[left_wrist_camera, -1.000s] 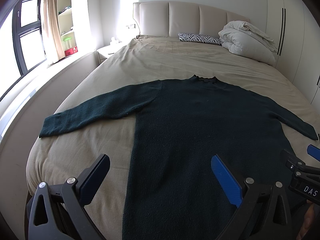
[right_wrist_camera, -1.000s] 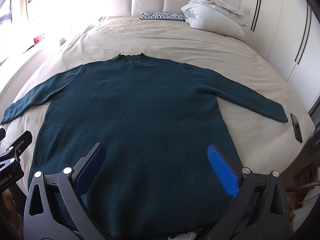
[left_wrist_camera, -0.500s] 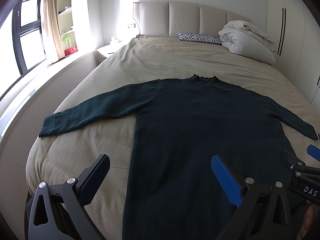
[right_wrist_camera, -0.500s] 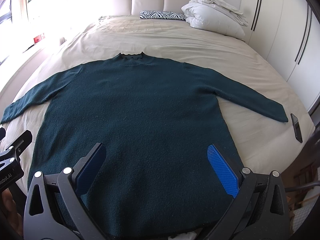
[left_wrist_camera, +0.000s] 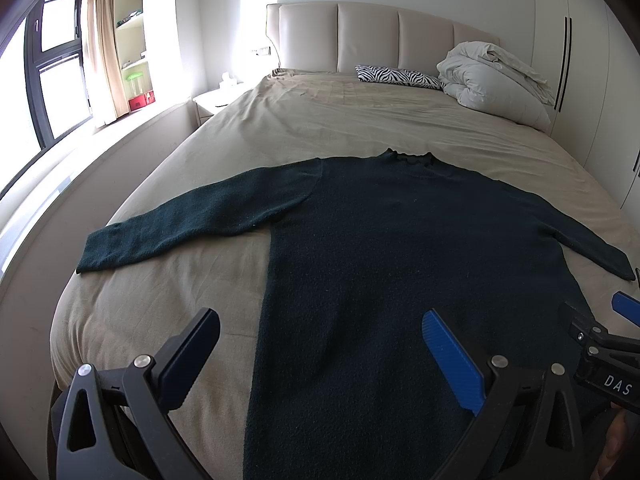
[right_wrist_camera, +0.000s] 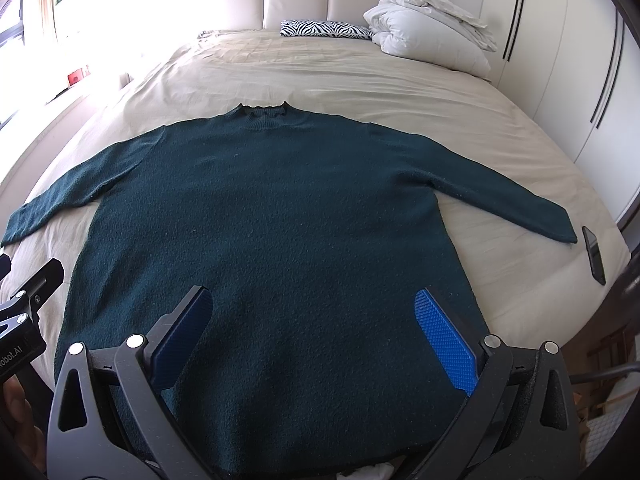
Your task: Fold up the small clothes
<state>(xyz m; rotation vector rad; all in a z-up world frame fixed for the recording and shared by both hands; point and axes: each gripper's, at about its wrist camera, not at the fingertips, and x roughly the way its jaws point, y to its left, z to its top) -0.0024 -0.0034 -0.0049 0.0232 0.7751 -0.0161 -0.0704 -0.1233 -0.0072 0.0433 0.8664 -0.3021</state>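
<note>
A dark green long-sleeved sweater [left_wrist_camera: 400, 248] [right_wrist_camera: 272, 208] lies flat on the beige bed, collar towards the headboard and both sleeves spread out. My left gripper [left_wrist_camera: 320, 344] hovers open over its lower left side, straddling the left body edge. My right gripper [right_wrist_camera: 314, 328] is open above the hem area in the right wrist view, nothing between its fingers. Each gripper shows at the edge of the other's view: the right gripper [left_wrist_camera: 600, 344] and the left gripper [right_wrist_camera: 28, 312].
The beige bed [left_wrist_camera: 360, 120] runs to a padded headboard [left_wrist_camera: 372, 36]. A zebra-print pillow [right_wrist_camera: 324, 29] and a white folded duvet [right_wrist_camera: 432, 36] lie at its head. A dark phone [right_wrist_camera: 594, 254] rests by the right sleeve cuff. Wardrobe doors [right_wrist_camera: 580, 60] stand on the right, a window ledge [left_wrist_camera: 80, 148] on the left.
</note>
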